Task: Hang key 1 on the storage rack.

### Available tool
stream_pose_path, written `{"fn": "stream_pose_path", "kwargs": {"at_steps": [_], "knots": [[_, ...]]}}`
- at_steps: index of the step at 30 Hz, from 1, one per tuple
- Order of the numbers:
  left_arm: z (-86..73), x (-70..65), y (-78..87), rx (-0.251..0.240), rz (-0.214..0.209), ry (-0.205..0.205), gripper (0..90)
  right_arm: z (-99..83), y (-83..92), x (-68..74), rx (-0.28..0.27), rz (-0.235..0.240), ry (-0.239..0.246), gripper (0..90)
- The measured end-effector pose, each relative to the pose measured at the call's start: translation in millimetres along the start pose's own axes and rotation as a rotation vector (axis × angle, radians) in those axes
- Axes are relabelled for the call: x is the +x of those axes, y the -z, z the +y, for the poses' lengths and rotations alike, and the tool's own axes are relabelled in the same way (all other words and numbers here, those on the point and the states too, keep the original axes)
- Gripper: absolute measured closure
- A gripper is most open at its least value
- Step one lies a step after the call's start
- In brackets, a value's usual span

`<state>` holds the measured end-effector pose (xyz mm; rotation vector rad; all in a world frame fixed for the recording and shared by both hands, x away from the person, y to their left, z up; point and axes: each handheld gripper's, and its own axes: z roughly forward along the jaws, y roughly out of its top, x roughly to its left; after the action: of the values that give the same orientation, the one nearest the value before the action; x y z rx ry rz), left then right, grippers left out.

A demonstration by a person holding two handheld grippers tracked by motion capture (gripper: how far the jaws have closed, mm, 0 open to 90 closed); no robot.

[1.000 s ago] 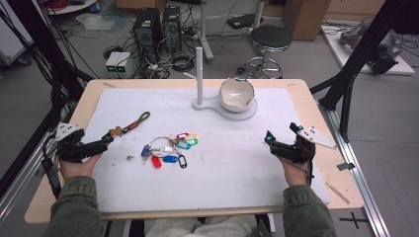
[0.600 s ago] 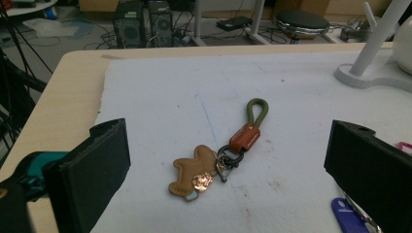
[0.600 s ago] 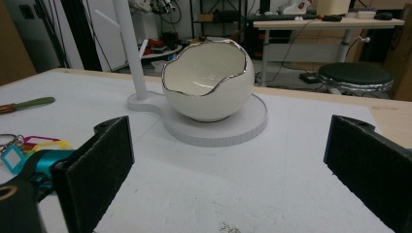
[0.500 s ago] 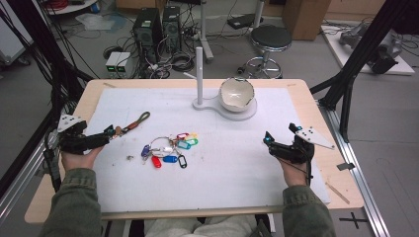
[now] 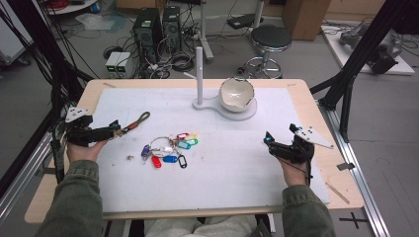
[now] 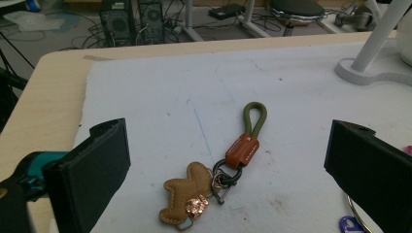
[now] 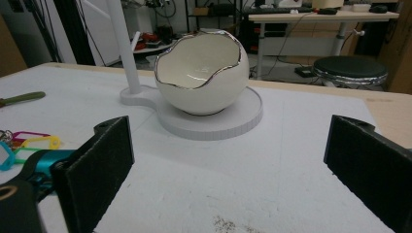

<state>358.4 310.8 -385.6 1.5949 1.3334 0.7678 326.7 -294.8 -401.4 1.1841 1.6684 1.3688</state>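
Cables, computer towers and a round stool crowd the floor beyond a wooden table (image 5: 316,98) covered with a white mat (image 5: 222,163). On the mat's left part lies a keychain (image 6: 218,177) with an olive loop, an orange-brown clasp and a tan leather charm shaped like a small animal; the loop points away from the person and the charm lies nearest. The left claw (image 5: 111,130) is low over the mat at the charm end of it, jaws spread wide, and in the left gripper view the keychain lies between the two black jaws without touching either. Whether a jaw tip brushes the charm in the high view is hard to tell, since the picture is coarse there.

Just right of the keychain sits a bunch of coloured key tags (image 5: 170,148) on metal rings, blue, red, yellow, green and pink. At the far middle stands a white stand (image 5: 200,74) with an upright post, and its round base carries an eggshell-shaped bowl (image 7: 201,73) with a silver jagged rim.

The right claw (image 5: 269,142) rests over the mat's right side, well apart from the tags, jaws wide and holding nothing, aimed toward the bowl
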Motion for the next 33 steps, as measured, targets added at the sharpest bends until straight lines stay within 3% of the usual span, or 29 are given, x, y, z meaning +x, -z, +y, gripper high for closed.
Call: {"fn": "stream_pose_path", "kwargs": {"at_steps": [5,14,22,28,33], "knots": [[2.8,-0.1,-7.4,0.021,-0.005,-0.011,3.2,-0.2,0.3,-0.4,0.003,-0.008,0.002,3.0],[19.1,-6.9,-23.5,0.061,-0.054,-0.053,3.1,-0.6,-0.4,-1.8,0.002,-0.011,0.001,3.0],[15.5,-8.7,-41.1,0.092,-0.069,-0.062,3.2,-0.8,0.7,-2.5,0.002,-0.009,-0.007,3.0],[13.4,-4.9,-46.5,0.108,-0.091,-0.032,7.0,-0.6,1.9,-3.5,-0.009,-0.012,-0.017,3.0],[9.5,-3.0,-56.1,0.16,-0.103,-0.039,7.1,-0.7,1.3,-3.6,-0.005,-0.01,-0.013,3.0]]}}
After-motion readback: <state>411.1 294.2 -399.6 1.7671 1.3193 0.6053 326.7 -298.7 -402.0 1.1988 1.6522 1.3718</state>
